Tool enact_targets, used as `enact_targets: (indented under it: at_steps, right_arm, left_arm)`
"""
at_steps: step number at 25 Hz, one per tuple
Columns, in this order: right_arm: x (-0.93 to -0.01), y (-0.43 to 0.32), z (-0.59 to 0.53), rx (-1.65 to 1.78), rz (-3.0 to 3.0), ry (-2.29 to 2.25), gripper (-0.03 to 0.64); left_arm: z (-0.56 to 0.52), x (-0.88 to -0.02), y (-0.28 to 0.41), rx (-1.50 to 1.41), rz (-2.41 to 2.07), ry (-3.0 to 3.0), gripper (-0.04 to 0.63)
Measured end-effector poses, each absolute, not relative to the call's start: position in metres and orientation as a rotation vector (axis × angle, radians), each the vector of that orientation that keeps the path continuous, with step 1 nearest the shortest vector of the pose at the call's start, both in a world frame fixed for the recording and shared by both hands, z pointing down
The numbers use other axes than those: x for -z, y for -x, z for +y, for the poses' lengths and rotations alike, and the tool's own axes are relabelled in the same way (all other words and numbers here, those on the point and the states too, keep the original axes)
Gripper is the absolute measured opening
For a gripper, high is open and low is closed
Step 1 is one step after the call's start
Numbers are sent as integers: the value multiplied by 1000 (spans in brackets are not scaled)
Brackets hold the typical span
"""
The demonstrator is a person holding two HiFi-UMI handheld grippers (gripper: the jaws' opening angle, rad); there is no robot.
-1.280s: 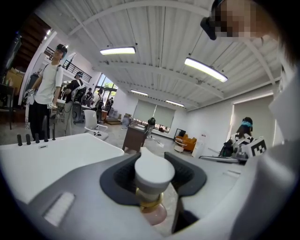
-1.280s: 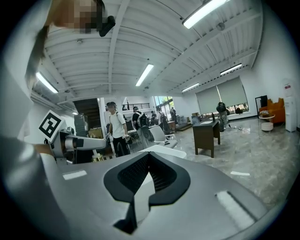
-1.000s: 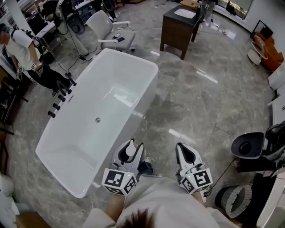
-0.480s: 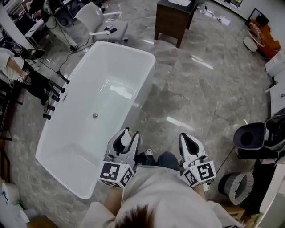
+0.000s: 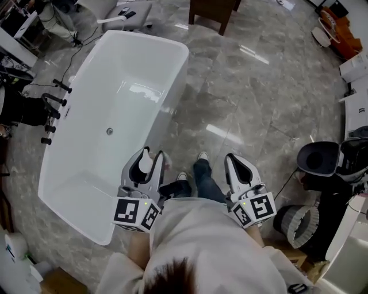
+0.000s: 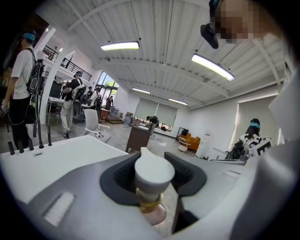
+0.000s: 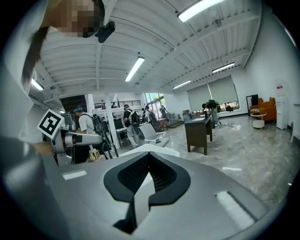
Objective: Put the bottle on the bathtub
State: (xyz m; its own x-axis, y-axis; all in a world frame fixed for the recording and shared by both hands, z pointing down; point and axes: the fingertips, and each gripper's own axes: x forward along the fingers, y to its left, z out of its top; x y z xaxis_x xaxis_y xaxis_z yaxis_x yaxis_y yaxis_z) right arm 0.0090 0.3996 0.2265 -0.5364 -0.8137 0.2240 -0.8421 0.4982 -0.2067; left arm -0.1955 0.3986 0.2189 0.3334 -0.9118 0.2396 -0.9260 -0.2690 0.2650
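Your left gripper (image 5: pixel 153 156) is clamped on the bottle (image 6: pixel 153 177): in the left gripper view the 2 dark pads press on it from both sides, just under its white cap, with a gold collar and a pinkish body showing below. The bottle stands upright in that grip, with the cap toward the jaw tips.

In the head view the bottle hangs at the near right edge of the tub (image 5: pixel 103 166), where the left gripper overlaps the white rim. It isn't on the tub yet. In the left gripper view the rim lies just to the left of the jaws, and grey floor shows under the bottle.

Your right gripper (image 5: pixel 233 161) is closed and empty. In the right gripper view its jaw tips meet with nothing between them. It hangs to the right of your legs, over the marble floor (image 5: pixel 259 97) and well apart from the tub.

The tub runs from near left to far right. Its drain (image 5: pixel 109 131) is in the middle and black taps (image 5: pixel 54 100) stand along its left side. A dark cabinet (image 5: pixel 210 8) stands beyond its far end.
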Motion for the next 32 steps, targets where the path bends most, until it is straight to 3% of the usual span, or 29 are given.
enact_targets:
  at_steps: [32]
  right_arm:
    - [-233,-108,247,-419,-2667,-1318,-2]
  left_arm:
    - [255,-184,145,63,-1871,-2171,199]
